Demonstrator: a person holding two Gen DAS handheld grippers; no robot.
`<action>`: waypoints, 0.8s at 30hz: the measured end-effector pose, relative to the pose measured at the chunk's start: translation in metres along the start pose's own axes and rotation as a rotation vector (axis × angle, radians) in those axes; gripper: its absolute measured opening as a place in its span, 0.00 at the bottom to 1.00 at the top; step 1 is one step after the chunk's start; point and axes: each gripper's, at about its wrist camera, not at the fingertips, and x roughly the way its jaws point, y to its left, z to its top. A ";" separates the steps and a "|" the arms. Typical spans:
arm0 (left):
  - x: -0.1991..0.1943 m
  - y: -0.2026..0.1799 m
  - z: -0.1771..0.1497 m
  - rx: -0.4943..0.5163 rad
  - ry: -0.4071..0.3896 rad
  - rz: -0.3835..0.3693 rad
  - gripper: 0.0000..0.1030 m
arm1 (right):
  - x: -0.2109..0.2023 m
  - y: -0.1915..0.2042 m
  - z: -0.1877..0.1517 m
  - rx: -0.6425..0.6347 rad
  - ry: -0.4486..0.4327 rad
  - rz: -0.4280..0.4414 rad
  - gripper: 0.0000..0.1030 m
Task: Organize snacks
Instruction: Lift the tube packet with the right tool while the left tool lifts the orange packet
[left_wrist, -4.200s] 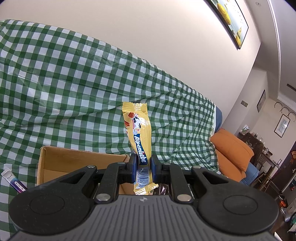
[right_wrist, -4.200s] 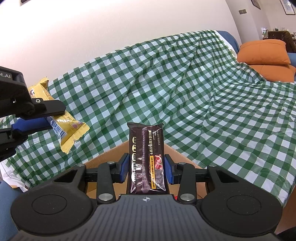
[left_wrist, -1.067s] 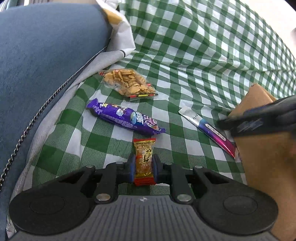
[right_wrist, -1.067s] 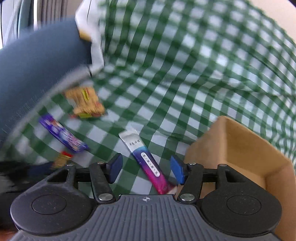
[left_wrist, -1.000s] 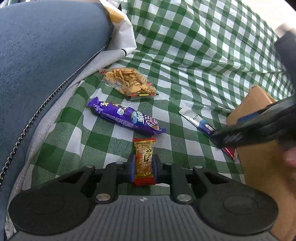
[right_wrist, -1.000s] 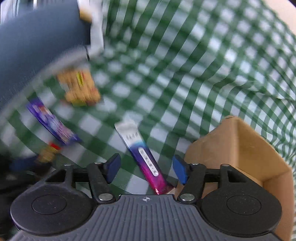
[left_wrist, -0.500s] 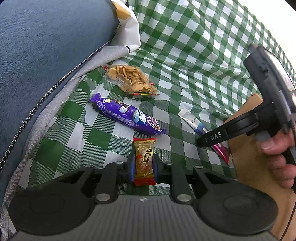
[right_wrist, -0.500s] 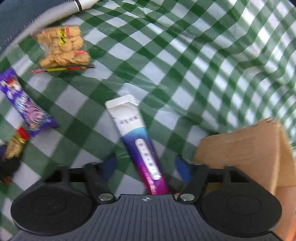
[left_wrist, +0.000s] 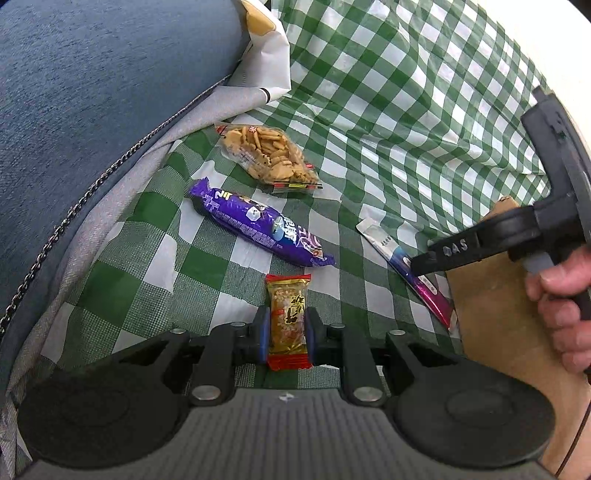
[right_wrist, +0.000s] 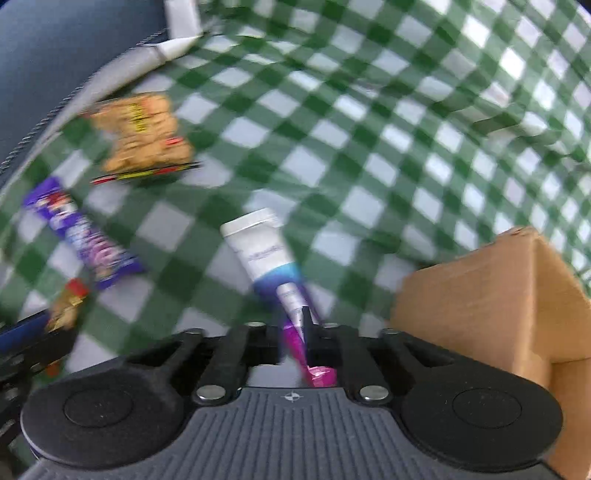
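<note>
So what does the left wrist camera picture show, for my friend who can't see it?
The left gripper pinches a small gold and red snack packet over a green checked cloth. Beyond lie a purple wrapped bar and a clear bag of crackers. At right, the right gripper, held by a hand, reaches a white and purple stick packet beside a cardboard box.

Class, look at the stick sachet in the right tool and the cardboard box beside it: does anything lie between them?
Nothing visible does. The stick sachet lies on the checked cloth right beside the cardboard box, with only bare cloth between.
</note>
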 end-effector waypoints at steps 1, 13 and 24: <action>0.000 0.001 0.000 -0.005 0.000 -0.001 0.21 | 0.002 -0.001 0.002 0.012 0.007 0.013 0.47; 0.002 0.002 0.000 -0.012 -0.003 -0.011 0.21 | 0.044 -0.024 0.022 0.136 0.082 0.136 0.71; -0.007 0.011 0.002 -0.054 -0.033 0.002 0.21 | 0.026 -0.017 0.007 0.224 0.090 0.361 0.20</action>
